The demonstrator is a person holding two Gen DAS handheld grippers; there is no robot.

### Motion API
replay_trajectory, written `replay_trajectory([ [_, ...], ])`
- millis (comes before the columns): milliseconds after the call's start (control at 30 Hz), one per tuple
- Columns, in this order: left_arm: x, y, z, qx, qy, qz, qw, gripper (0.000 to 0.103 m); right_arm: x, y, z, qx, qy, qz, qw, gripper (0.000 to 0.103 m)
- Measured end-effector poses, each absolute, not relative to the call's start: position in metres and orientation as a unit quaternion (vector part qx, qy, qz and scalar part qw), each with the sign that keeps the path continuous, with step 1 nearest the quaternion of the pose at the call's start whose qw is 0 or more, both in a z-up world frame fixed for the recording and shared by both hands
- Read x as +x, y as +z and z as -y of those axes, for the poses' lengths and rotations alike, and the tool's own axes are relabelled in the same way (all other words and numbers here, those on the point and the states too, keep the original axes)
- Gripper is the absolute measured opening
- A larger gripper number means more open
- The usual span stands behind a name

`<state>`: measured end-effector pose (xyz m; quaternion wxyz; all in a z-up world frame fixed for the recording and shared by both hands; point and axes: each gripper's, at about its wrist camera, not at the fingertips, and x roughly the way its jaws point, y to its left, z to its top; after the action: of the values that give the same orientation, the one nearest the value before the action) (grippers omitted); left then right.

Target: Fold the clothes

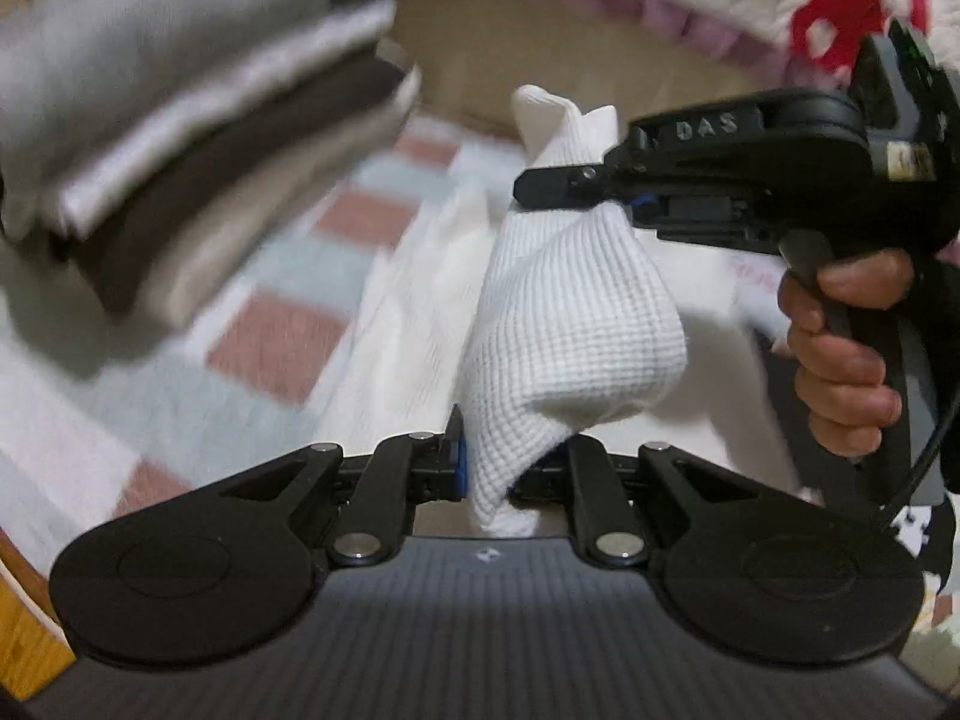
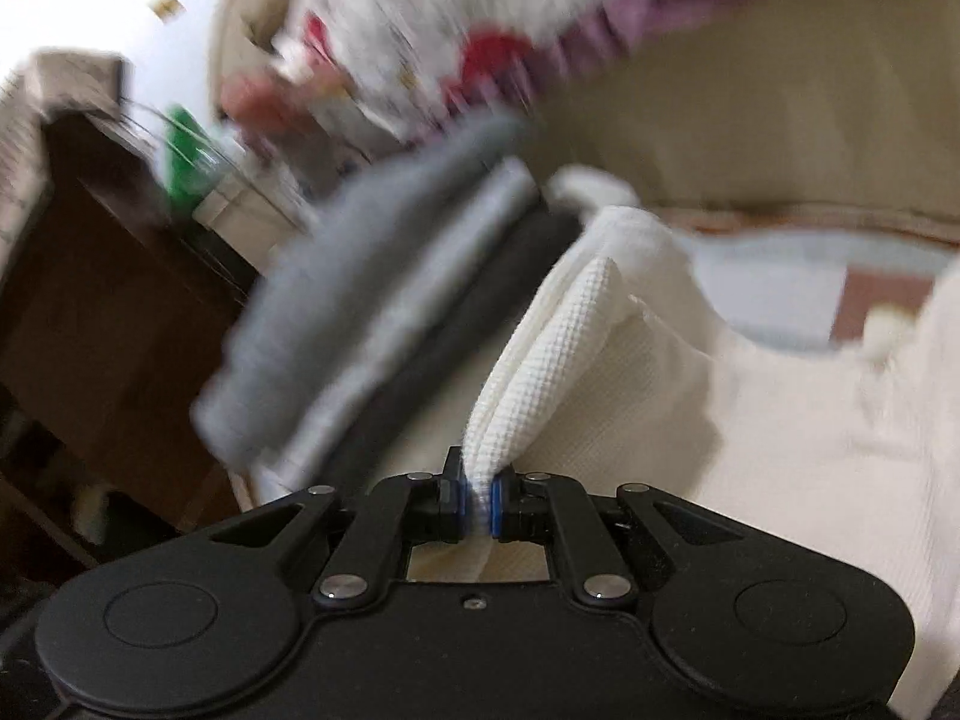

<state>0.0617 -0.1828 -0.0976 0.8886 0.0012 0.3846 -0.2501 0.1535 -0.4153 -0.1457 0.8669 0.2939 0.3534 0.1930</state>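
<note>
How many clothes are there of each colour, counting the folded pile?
White waffle garment, held by the left gripper and right gripper: 1
Pile, grey layer: 1
Pile, light grey layer: 1
Pile, dark brown layer: 1
Pile, off-white layer: 1
Total: 5

A home bedroom: checked bedspread point(image 1: 282, 336), stack of folded clothes point(image 1: 180, 120), padded headboard point(image 2: 750, 138)

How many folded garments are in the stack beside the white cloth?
4 layers show in the folded stack: grey on top, then light grey, dark brown, and cream at the bottom. Blur may hide more. Both the left gripper and right gripper pinch the white waffle cloth.
</note>
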Motion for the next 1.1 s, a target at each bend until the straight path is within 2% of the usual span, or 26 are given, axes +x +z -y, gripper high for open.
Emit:
replay_trajectory([
  [100,0.064,-0.108,0.175,0.006,-0.236,-0.396,0.887,0.018,0.158,-0.170,0.414,0.328,0.170,-0.392,0.842,0.021],
  [167,0.066,-0.115,0.170,0.008,-0.227,-0.404,0.886,0.021,0.148,-0.171,0.422,0.336,0.174,-0.398,0.836,0.030],
  [200,0.067,-0.118,0.168,0.010,-0.222,-0.407,0.886,0.023,0.140,-0.168,0.426,0.326,0.178,-0.398,0.839,0.037],
  [233,0.067,-0.121,0.165,0.011,-0.218,-0.411,0.885,0.023,0.132,-0.162,0.432,0.307,0.182,-0.397,0.846,0.040],
  [400,0.062,-0.120,0.152,-0.011,-0.197,-0.416,0.888,0.024,0.077,-0.134,0.460,0.186,0.206,-0.414,0.867,0.040],
  [467,0.059,-0.116,0.147,-0.024,-0.190,-0.415,0.889,0.028,0.047,-0.131,0.469,0.157,0.220,-0.417,0.868,0.040],
  [733,0.045,-0.103,0.127,-0.077,-0.158,-0.412,0.894,0.044,-0.025,-0.147,0.469,0.173,0.217,-0.413,0.867,0.040],
  [800,0.041,-0.099,0.122,-0.090,-0.151,-0.411,0.894,0.046,-0.034,-0.142,0.456,0.129,0.228,-0.408,0.874,0.041],
  [900,0.040,-0.096,0.121,-0.102,-0.153,-0.410,0.893,0.047,-0.041,-0.135,0.435,0.072,0.257,-0.389,0.882,0.044],
  [967,0.042,-0.096,0.125,-0.114,-0.165,-0.413,0.888,0.052,-0.046,-0.133,0.421,0.043,0.282,-0.377,0.881,0.046],
  [1000,0.044,-0.097,0.128,-0.120,-0.172,-0.415,0.886,0.056,-0.049,-0.133,0.414,0.024,0.298,-0.372,0.879,0.048],
  [1067,0.050,-0.101,0.138,-0.104,-0.164,-0.425,0.884,0.059,-0.055,-0.134,0.401,-0.021,0.314,-0.365,0.876,0.053],
  [1100,0.053,-0.104,0.143,-0.094,-0.158,-0.431,0.883,0.061,-0.059,-0.136,0.394,-0.050,0.318,-0.361,0.875,0.058],
])
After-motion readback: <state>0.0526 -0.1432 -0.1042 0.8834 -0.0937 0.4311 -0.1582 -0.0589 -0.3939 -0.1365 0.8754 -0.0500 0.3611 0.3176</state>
